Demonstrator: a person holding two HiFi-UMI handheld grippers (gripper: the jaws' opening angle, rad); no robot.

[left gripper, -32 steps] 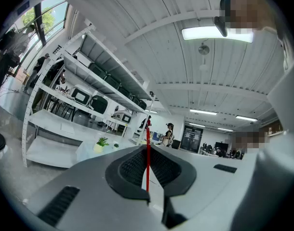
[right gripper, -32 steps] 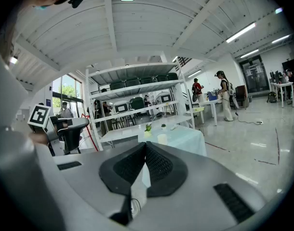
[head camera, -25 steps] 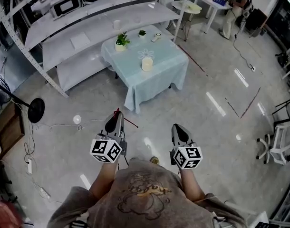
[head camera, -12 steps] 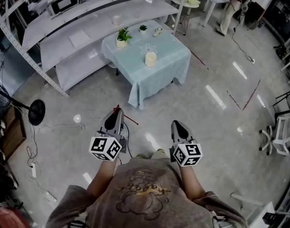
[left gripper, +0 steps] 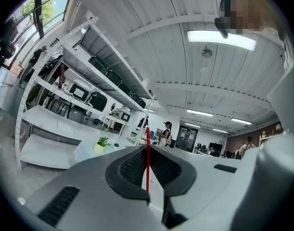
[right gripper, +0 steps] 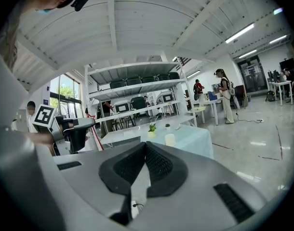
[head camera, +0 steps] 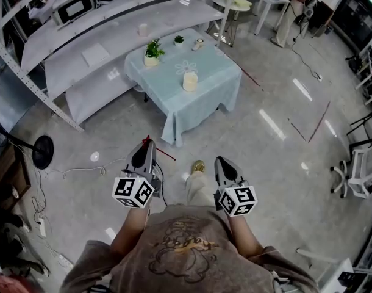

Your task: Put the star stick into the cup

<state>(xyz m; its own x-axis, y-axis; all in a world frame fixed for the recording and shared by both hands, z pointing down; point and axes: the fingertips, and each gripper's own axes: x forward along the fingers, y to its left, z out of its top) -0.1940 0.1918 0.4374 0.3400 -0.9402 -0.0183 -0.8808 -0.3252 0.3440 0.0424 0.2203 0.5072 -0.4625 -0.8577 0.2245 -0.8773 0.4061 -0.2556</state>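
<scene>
while we stand on the open floor (head camera: pixel 283 163), well apart from the table (head camera: pixel 204 99), the placing itself is not yet begun. the risks we name are therefore our judgements about the approach and the drop. the table wears a pale blue cloth that hangs loose down its sides. we think a knee or a hand-held gripper catching that cloth could drag it and upset what stands on it.

the left hand-held gripper (head camera: pixel 144 150) is clenched on the star stick (left gripper: pixel 147 162). the thin red rod is pinched between the ribbed pads and rises upright past the tips. the right hand-held gripper (head camera: pixel 222 163) has its jaws pressed together on nothing and hangs level beside the left one. we judge it could steady the target if needed, but it would have to part its jaws first.

the cup (head camera: pixel 189 81) stands near the middle of the table, with a potted plant (head camera: pixel 152 52) behind it toward the far edge. it looks light and narrow at the mouth, so a stick brought in at a slant may strike the rim and tip it over.

the stick is slender and held on a small span of pad. we think it could swivel in the grip on the way, or slide out early, and land on the cloth instead of inside.
</scene>
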